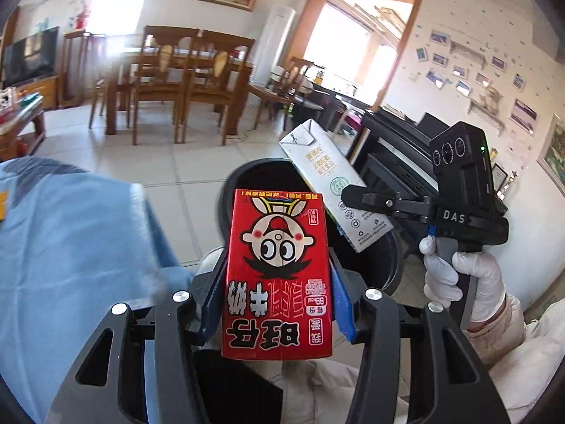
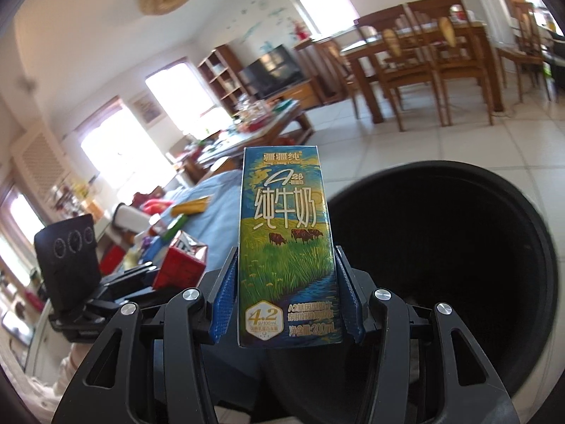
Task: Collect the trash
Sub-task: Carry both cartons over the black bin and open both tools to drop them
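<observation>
My left gripper is shut on a red milk carton with a cartoon face, held upside down just before the black trash bin. My right gripper is shut on a blue and green milk carton, held upright beside the bin's open mouth. In the left wrist view the right gripper holds that carton's white back tilted over the bin. In the right wrist view the left gripper with the red carton is at the lower left.
A blue cloth covers a surface at the left, with several packages on it. A cluttered coffee table, a wooden dining table with chairs and a black piano stand around on the tiled floor.
</observation>
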A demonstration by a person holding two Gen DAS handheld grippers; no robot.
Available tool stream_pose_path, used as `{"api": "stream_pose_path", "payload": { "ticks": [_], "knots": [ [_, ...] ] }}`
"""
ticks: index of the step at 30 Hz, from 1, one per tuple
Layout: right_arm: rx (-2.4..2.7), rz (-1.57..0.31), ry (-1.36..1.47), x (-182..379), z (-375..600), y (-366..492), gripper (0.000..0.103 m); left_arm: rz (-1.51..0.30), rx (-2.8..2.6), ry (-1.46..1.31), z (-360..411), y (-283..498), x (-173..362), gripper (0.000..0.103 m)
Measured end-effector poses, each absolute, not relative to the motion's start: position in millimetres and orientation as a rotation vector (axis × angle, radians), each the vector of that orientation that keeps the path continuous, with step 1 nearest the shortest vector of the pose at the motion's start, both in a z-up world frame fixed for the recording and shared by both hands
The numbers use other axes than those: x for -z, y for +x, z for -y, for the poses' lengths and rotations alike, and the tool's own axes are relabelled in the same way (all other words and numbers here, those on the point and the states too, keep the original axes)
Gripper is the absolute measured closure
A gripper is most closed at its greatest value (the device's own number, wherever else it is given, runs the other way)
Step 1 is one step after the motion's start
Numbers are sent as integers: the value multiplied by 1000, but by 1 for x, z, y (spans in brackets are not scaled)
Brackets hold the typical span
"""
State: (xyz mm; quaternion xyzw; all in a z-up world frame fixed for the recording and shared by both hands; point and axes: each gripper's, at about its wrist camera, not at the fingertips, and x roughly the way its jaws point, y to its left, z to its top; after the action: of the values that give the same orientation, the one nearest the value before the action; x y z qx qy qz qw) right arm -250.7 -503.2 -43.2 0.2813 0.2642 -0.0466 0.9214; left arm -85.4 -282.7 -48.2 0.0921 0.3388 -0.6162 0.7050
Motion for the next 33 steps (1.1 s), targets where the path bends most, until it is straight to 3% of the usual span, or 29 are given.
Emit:
{"api": "stream_pose_path", "payload": {
  "ticks": [13,33],
  "knots": [
    [261,-559,598,82,550,-297,52,-772,1455,296,340,-106,64,52],
    [365,-593,530,96,544,-290,51,-839,1462,369,370,-108,88,51]
  ]
}}
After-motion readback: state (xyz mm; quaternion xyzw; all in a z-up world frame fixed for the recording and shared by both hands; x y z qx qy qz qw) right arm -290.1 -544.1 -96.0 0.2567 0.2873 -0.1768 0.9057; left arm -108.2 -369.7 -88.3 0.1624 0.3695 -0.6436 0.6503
